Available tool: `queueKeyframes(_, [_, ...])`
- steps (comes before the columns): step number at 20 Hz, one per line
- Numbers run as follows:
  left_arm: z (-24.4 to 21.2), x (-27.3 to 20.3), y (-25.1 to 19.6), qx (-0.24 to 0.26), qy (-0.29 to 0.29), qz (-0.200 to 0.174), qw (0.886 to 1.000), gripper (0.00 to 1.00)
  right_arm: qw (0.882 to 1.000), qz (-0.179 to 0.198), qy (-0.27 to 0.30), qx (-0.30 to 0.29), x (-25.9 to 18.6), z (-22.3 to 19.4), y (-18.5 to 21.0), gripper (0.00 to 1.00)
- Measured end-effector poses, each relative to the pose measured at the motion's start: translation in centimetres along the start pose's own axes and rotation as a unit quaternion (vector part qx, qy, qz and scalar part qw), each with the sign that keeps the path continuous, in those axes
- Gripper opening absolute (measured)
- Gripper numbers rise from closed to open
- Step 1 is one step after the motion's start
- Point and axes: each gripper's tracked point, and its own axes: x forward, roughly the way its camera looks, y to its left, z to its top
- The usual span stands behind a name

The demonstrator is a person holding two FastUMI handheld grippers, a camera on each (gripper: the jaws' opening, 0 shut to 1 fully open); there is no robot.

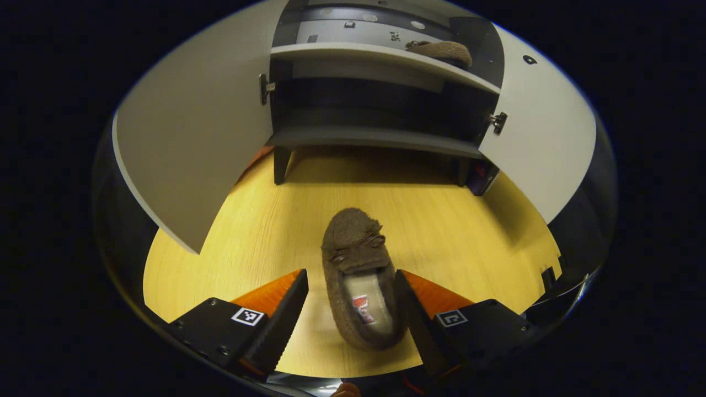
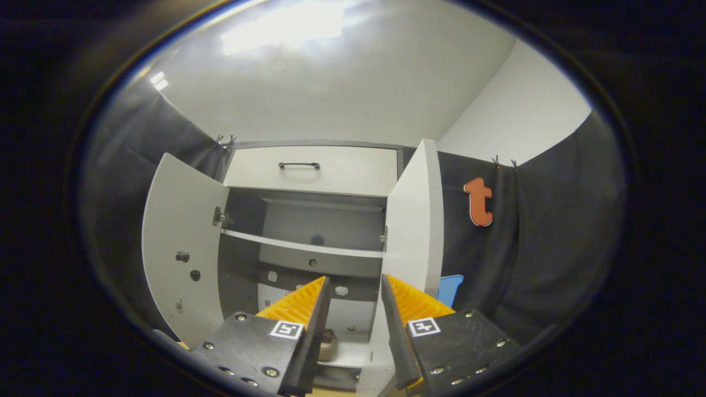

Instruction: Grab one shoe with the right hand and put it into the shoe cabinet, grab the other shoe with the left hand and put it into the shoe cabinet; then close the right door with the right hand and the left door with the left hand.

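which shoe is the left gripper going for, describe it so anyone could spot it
Start at the open shoe cabinet and come forward onto the yellow wooden floor. The brown fuzzy slipper lies there between the left gripper fingers; its twin sits on a shelf.

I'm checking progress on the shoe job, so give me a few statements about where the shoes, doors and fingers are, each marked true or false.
1. One brown shoe lies on a shelf of the shoe cabinet. True.
2. Both cabinet doors are closed. False: the left door and right door stand open.
3. The other shoe lies on the wooden floor between the left gripper fingers. True.
4. The right gripper holds a shoe. False: its fingers are apart and empty.
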Motion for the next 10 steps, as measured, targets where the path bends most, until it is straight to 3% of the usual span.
queueKeyframes(9, [-0.4,6.0,2.5,-0.036,0.028,0.019,0.999,0.95,0.999,-0.006,0.018,-0.037,-0.3,-1.8,1.1,0.52])
queueKeyframes(10, [-0.4,6.5,2.5,-0.032,0.032,0.019,0.999,1.00,0.999,-0.006,0.022,-0.042,-0.3,-2.0,1.3,0.55])
